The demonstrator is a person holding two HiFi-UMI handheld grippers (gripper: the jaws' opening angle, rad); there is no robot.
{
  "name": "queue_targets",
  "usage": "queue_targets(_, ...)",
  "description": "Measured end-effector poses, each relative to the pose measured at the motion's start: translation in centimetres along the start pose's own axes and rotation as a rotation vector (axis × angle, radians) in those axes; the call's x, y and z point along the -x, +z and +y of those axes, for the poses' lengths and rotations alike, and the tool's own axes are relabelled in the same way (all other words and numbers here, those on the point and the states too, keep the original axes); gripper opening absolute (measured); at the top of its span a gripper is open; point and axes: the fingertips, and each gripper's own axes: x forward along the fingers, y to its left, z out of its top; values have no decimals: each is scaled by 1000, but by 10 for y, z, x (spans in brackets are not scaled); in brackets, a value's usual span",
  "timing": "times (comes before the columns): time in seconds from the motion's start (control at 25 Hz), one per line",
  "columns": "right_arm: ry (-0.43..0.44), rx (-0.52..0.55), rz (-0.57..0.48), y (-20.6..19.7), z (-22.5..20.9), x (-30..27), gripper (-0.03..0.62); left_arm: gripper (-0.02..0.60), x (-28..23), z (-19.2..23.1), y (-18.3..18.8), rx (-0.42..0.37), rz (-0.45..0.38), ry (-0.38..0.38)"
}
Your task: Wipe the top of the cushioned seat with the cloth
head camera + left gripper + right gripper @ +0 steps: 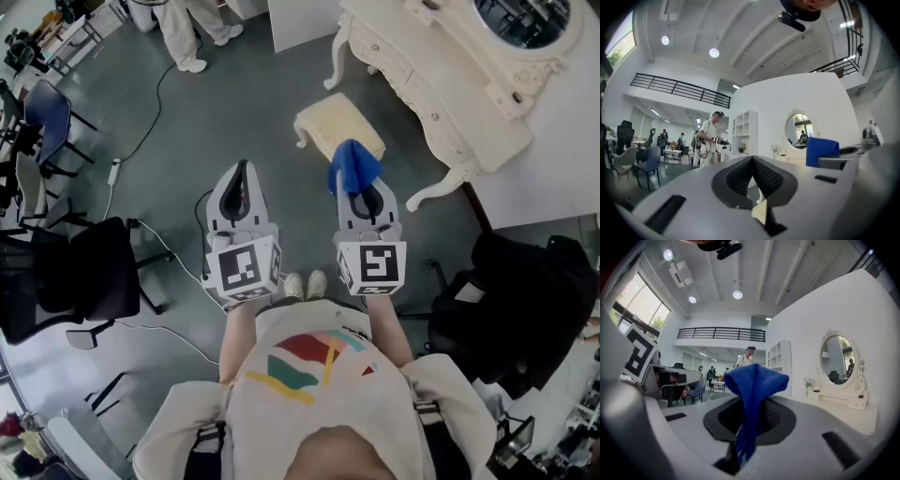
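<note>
The cushioned seat (338, 128) is a cream stool on the grey floor, just beyond both grippers. A blue cloth (352, 167) hangs bunched over its near edge, and my right gripper (362, 190) is shut on it. In the right gripper view the blue cloth (753, 391) stands up between the dark pads and hides the fingertips. My left gripper (242, 171) is held over bare floor to the left of the seat. The left gripper (752, 160) is shut, with its pads together and nothing in them. A sliver of cream seat (761, 212) shows below them.
A cream vanity table (441, 89) with an oval mirror (839, 363) stands right of the seat. Black office chairs (70, 281) and a blue chair (47, 111) are at the left, and a cable (142, 131) crosses the floor. A person in white (192, 28) stands far back. A dark chair (511, 300) is at the right.
</note>
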Motion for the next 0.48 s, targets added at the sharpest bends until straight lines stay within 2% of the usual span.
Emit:
queue_targets(0.16, 4, 2, 1, -1, -10, -4, 37, 5, -3, -1, -2, -5, 0, 11)
queue_targets(0.48, 86, 2, -24, -4, 5, -4, 37, 5, -5, -9, -8, -2, -9, 12)
